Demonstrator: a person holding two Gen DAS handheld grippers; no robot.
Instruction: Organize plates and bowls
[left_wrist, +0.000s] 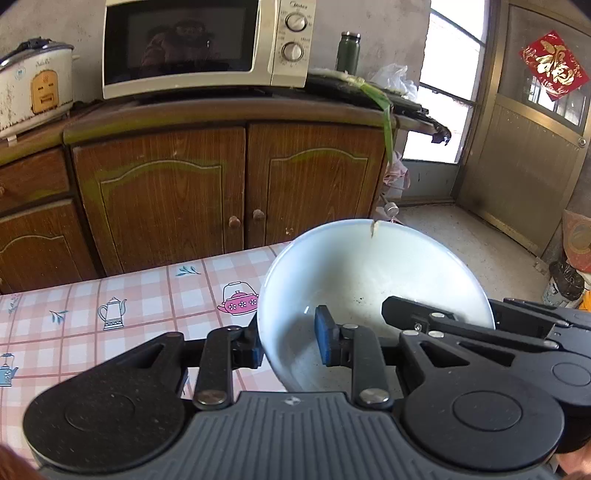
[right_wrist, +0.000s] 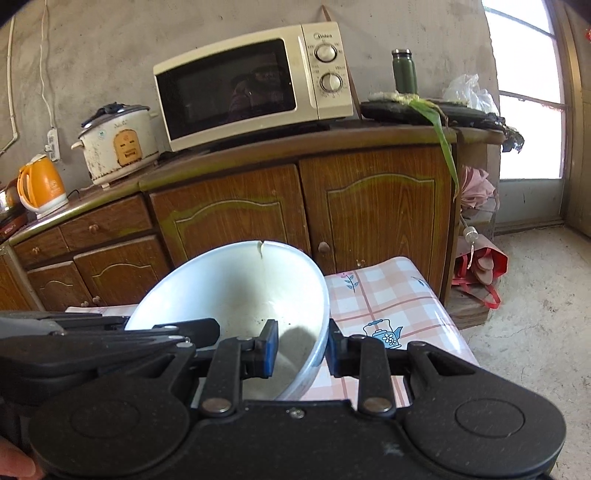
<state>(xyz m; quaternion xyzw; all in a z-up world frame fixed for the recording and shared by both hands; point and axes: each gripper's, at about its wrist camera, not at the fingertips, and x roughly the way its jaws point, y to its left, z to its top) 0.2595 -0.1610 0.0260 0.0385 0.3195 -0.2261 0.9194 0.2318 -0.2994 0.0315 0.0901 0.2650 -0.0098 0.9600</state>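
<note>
White ceramic, chipped at its far rim, the single bowl (left_wrist: 369, 280) hangs tilted above the checked tablecloth (left_wrist: 129, 306), clear of the table and held from two sides. The left gripper (left_wrist: 290, 341) points forward and downward toward the wooden cabinet (left_wrist: 229, 181); its jaws are closed on the bowl's wall, one blue pad (left_wrist: 325, 338) inside the bowl and the other pressed against the outside. The right gripper (right_wrist: 301, 349) points the same way, downward toward the cabinet, and clamps the opposite wall of the bowl (right_wrist: 236, 288) in the same fashion, one pad (right_wrist: 271, 349) inside and one outside. In the left wrist view the right gripper's black fingers reach in over the bowl's right edge; in the right wrist view the left gripper's fingers do the same from the left. A fingertip shows at the lower left corner of the right wrist view.

On top of the cabinet stand one cream microwave (right_wrist: 255, 85) marked "Midea" with two dials, one white rice cooker (right_wrist: 118, 142) to its left, one orange electric kettle (right_wrist: 40, 186) further left, and one green flask (right_wrist: 404, 70) to its right. The cabinet shows two arched doors below the microwave and several drawers to the left. A red paper square (left_wrist: 554, 64) with one gold character hangs on the door right of the cabinet. The tablecloth is printed with teapots and sprigs.
</note>
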